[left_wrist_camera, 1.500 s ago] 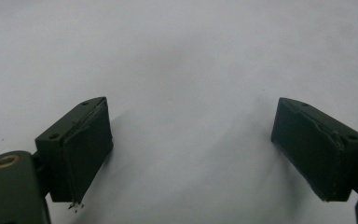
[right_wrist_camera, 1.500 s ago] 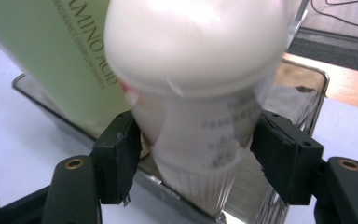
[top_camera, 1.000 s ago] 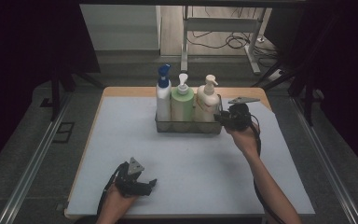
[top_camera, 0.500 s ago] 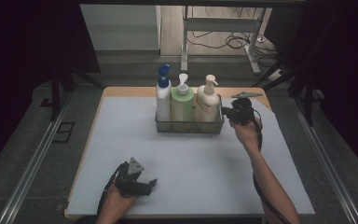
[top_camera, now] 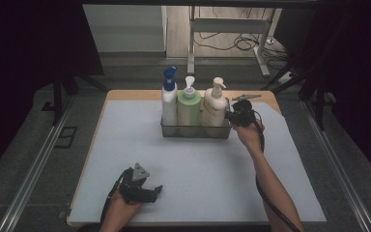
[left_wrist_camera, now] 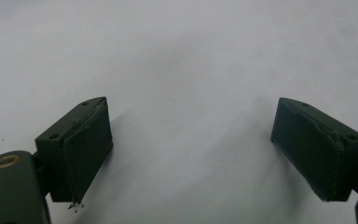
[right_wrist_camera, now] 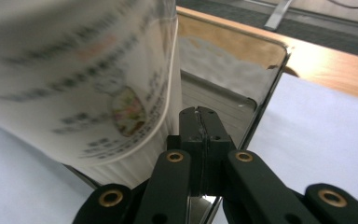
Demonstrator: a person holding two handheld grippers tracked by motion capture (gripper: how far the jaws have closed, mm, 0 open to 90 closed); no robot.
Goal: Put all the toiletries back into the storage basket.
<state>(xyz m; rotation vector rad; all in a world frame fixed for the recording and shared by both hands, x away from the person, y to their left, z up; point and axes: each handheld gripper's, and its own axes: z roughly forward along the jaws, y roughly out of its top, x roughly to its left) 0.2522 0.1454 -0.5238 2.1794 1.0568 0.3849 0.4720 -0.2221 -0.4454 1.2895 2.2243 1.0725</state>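
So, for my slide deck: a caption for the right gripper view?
Right hand-held gripper, jaws shut on the rim of the clear basket beside a cream pump bottle.

A glossy plastic bottle [right_wrist_camera: 84, 88] is seen in a shiny metal caddy [right_wrist_camera: 242, 88] on a matt, wood-edged counter [right_wrist_camera: 335, 65].

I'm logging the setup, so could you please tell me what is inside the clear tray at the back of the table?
The tray holds three upright pump bottles in a row: blue-topped white bottle, green bottle, cream bottle. Their bases blur behind the tray wall, where the right gripper sits shut.
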